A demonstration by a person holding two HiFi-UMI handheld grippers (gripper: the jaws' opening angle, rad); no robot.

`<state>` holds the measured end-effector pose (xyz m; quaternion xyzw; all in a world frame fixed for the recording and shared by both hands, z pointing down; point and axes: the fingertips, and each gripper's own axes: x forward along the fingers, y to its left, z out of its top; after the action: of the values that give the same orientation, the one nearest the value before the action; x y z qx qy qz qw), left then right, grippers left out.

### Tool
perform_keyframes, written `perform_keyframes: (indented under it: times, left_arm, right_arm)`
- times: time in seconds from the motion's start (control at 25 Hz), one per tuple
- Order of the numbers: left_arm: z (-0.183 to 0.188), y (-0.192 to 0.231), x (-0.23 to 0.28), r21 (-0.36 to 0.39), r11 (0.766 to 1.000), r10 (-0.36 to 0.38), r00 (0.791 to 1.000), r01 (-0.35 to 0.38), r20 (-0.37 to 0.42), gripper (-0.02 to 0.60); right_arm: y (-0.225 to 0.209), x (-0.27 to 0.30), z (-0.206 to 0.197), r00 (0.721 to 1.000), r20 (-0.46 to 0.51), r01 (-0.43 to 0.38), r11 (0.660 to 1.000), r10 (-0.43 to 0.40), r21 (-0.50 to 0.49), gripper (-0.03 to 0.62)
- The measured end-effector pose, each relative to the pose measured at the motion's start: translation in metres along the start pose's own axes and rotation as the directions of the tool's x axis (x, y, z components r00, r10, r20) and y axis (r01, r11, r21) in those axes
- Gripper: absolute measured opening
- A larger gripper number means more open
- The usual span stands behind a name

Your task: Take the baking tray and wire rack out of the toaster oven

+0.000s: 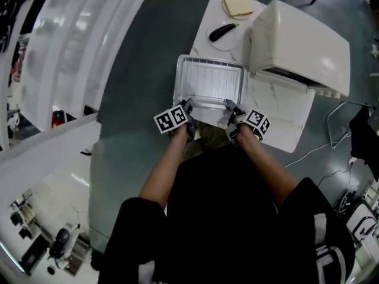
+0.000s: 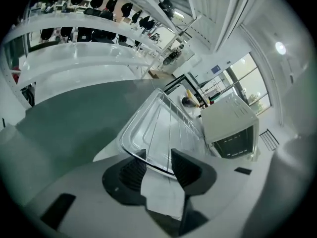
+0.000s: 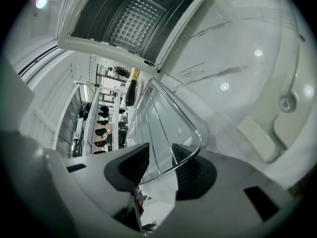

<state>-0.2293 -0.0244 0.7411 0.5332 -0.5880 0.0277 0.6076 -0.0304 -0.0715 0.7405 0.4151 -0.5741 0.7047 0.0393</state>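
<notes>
The baking tray [image 1: 177,83] lies at mid-frame in the head view, on the white veined table [image 1: 278,108], just left of the toaster oven [image 1: 299,43] and already clear of its dark open cavity. The wire rack [image 1: 211,79] sits inside the tray, its thin bars running across the pan. Whether the tray's left side overhangs the table edge cannot be told. The tray looks like thin pressed metal, so it is probably light and stiff, with a smooth rolled rim that could slip between hard pads. The rack seems to lie loose and would likely slide or rattle if the tray tipped. The near rim, taken at two spread points and kept level, is the sensible hold. The left gripper [image 2: 158,158] straddles that rim near its lower-left corner. Its jaws stand apart with the edge passing between them, and the pads show a gap rather than a squeeze. The right gripper [image 3: 161,156] does the same at the lower-right corner, parted around the rim and not clamped. At the top of the head view, a plate [image 1: 208,40] carries a slice of bread [image 1: 237,6] and a dark, aubergine-like item [image 1: 222,32].
</notes>
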Motion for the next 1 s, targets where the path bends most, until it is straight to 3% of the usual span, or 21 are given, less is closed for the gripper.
perform_keyframes:
  times: [0.16, 0.52, 1.0]
  left_arm:
    - [0.000, 0.005, -0.005, 0.014, 0.998, 0.065, 0.998, -0.065, 0.002, 0.187]
    - [0.009, 0.014, -0.019, 0.035, 0.992, 0.123, 0.992, -0.125, 0.041, 0.232]
    - [0.010, 0.019, -0.026, 0.045, 0.986, 0.160, 0.986, -0.163, 0.054, 0.258]
  right_arm:
    - [0.001, -0.001, -0.006, 0.995, -0.065, 0.075, 0.996, -0.071, 0.050, 0.194]
    - [0.001, -0.001, -0.009, 0.981, -0.127, 0.160, 0.980, -0.145, 0.117, 0.271]
    - [-0.005, -0.007, -0.018, 0.952, -0.168, 0.263, 0.964, -0.255, 0.029, 0.318]
